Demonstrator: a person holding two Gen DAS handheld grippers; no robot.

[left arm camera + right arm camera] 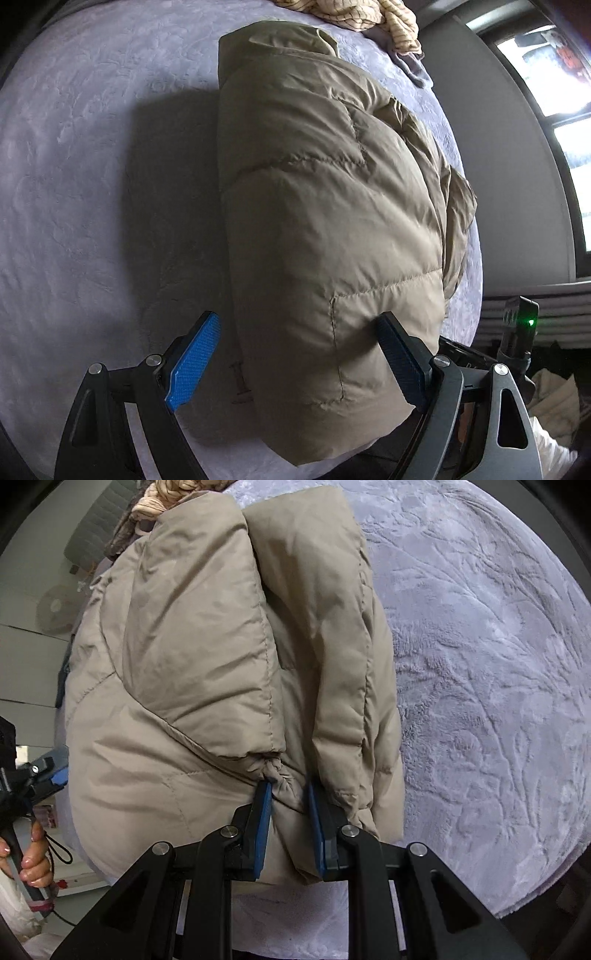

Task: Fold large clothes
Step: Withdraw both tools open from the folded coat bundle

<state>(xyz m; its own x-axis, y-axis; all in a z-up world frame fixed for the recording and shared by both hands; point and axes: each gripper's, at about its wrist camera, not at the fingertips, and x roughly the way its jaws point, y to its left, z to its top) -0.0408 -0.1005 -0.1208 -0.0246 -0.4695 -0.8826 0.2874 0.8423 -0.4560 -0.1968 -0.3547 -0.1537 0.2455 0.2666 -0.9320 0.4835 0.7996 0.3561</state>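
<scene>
Lying on the grey bed (74,184), the puffy tan coat (325,206) looks partly folded. Next, I think, its near end gets lifted over. The right hand-held gripper (290,812) pinches a bunched cuff (279,775), pointing down. The left hand-held gripper (295,354) hangs wide open around the coat's near end.

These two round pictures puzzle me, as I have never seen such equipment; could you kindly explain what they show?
No robot here: a person holds a two-finger gripper in each hand, and a fisheye camera on each looks along its blue pads, hence the round pictures. On a bed with a grey plush blanket lies a folded beige puffer jacket. In the left wrist view, the left gripper stands wide open astride the jacket's near end, gripping nothing. In the right wrist view, the right gripper is pinched on the jacket's gathered cuff. A checked cloth is bunched at the far end.
</scene>
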